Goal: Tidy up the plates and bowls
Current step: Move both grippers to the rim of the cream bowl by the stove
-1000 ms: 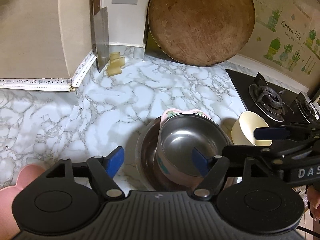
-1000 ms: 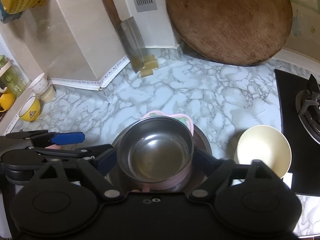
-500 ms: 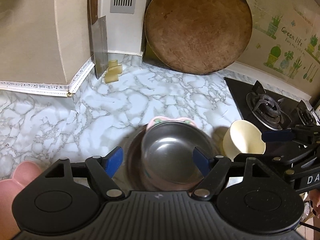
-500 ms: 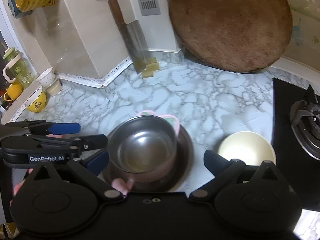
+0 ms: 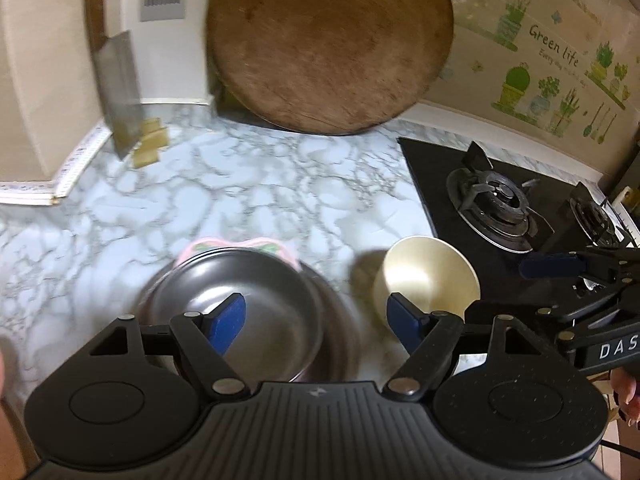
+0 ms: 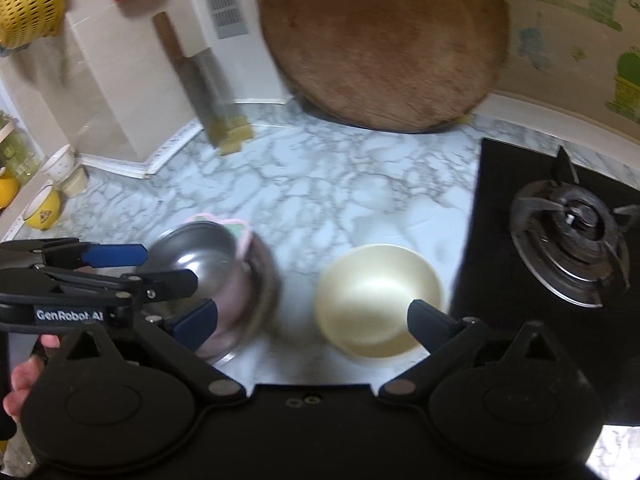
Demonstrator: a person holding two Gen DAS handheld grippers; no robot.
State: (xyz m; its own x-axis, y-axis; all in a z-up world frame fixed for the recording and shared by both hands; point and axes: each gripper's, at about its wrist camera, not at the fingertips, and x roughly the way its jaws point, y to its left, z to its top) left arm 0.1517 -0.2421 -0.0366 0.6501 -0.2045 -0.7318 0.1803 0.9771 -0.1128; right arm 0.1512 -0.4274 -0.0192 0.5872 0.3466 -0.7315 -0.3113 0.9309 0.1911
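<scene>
A steel bowl (image 5: 256,304) (image 6: 196,246) sits nested in a pink bowl (image 5: 276,246) on a dark plate (image 5: 340,332) on the marble counter. Just to its right, beside the stove, stands a cream bowl (image 5: 428,276) (image 6: 380,288). My left gripper (image 5: 316,320) is open, its left finger over the steel bowl and its right finger before the cream bowl's left edge. My right gripper (image 6: 312,320) is wide open. The cream bowl lies partly between its fingers, and the pads are not on it. In the right wrist view the left gripper (image 6: 152,268) hovers at the stack.
A round wooden board (image 5: 328,40) leans on the back wall, and a cleaver (image 5: 120,88) leans at the corner. The black gas stove (image 6: 560,232) fills the right side. Yellow cups (image 6: 44,208) stand far left. A hand (image 6: 24,376) holds the left gripper.
Both grippers moved right along the counter. The right gripper left the stack it straddled and now frames the cream bowl, jaws a little wider. The left gripper's fingers now span the stack's right side.
</scene>
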